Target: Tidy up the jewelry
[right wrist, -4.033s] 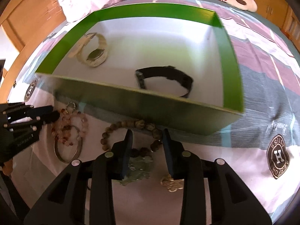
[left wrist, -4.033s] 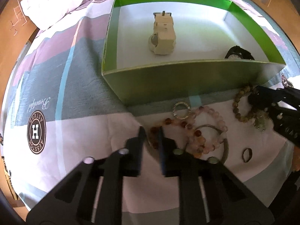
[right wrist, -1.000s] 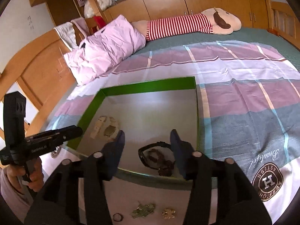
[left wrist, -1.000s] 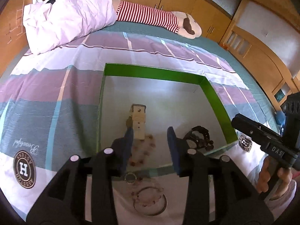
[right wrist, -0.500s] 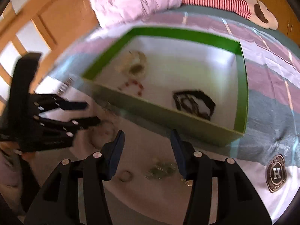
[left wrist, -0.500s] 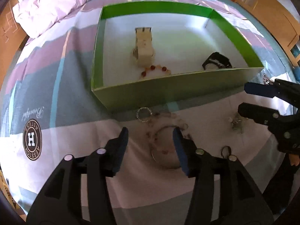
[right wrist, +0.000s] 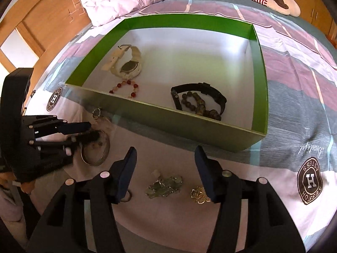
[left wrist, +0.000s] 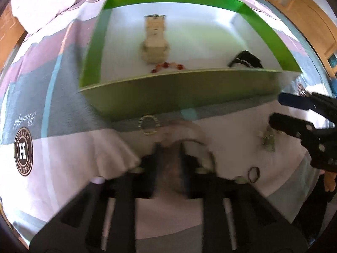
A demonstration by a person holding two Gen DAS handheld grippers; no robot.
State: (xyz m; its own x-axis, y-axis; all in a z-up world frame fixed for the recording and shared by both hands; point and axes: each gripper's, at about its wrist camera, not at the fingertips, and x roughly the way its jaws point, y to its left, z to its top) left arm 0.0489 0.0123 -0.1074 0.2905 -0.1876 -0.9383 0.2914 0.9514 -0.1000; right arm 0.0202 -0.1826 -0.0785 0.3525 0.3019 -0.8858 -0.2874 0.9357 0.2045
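Left gripper (left wrist: 169,147) clamping down on the pink bead bracelet (right wrist: 99,136)

Half a second back it was hovering wide; now it is gripping the bracelet beside the bangle (right wrist: 95,150), just near of the green box (right wrist: 168,119). The right gripper (right wrist: 165,166) is spreading, empty, over the green pendant (right wrist: 164,186).

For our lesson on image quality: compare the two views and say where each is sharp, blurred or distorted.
Left wrist view: motion-smeared throughout, worst at the left gripper and the bracelets beneath it; the green box bows outward. Right wrist view: mostly crisp, with the cream watch and green pendant clear, soft only around the left gripper's tips; fisheye curves the bedspread edges.
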